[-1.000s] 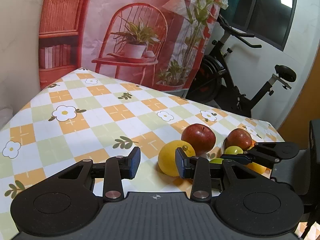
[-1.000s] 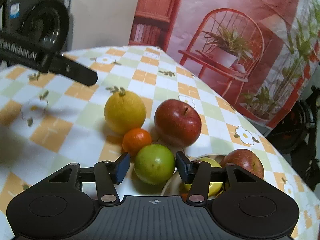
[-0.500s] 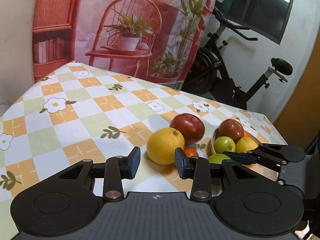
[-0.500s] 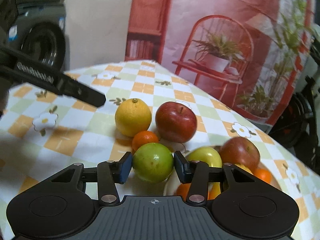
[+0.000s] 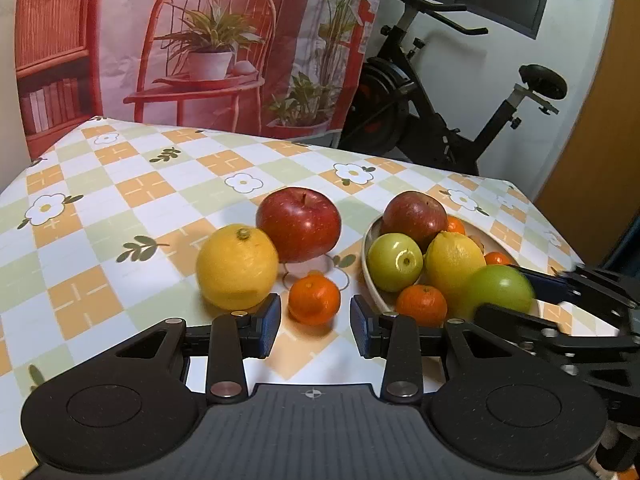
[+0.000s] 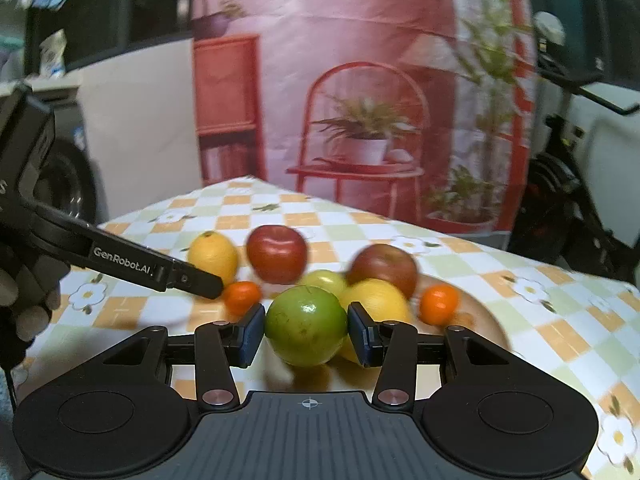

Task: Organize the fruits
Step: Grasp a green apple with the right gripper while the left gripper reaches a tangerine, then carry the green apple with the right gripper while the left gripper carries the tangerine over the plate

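A table in a checked, flower-printed cloth carries a lemon, a red apple touching it, a mandarin just beside, and a pale fruit-filled bowl.

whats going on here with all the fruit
A person is sorting fruit into a bowl with two handheld grippers. The right gripper is shut on a green apple, holding it over the bowl. The left gripper is open, just short of a tangerine on the table. A lemon and a red apple also sit outside the bowl.
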Motion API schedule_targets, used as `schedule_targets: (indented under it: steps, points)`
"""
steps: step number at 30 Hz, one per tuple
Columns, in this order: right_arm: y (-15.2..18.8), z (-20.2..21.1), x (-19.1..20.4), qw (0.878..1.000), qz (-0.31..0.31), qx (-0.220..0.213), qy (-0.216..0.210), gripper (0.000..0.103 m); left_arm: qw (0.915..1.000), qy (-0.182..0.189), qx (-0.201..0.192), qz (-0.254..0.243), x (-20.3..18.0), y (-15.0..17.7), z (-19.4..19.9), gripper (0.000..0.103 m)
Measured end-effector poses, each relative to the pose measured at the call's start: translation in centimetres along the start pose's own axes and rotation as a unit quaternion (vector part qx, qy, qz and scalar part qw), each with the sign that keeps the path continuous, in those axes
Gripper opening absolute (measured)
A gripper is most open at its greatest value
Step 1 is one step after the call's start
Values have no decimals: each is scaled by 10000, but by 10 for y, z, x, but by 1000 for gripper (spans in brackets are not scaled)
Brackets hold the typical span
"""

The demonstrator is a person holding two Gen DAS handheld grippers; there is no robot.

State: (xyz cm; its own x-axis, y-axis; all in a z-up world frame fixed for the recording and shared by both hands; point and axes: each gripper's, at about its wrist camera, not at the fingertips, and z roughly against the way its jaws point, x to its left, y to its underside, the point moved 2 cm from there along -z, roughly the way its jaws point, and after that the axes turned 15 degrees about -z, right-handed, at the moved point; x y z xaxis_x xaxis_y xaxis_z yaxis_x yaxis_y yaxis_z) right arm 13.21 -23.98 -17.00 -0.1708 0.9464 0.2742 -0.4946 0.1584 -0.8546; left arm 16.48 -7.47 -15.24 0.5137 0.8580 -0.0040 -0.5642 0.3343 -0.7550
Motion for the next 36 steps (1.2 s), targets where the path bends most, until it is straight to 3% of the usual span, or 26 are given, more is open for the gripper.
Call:
schedule_targets:
  steps: [15,28,36]
  points:
    - [10,32,-48,9974,-608,-326,190,42,9986,-380,247,-289,-13,-7,-27,40]
    - [12,32,-56,9960,-782,-316,282,42,9987,-149,340,-358,-14,-6,-38,39]
    - [13,32,-58,9957,-793,-325,345,42,9990,-179,180,-367,-13,-8,-27,36]
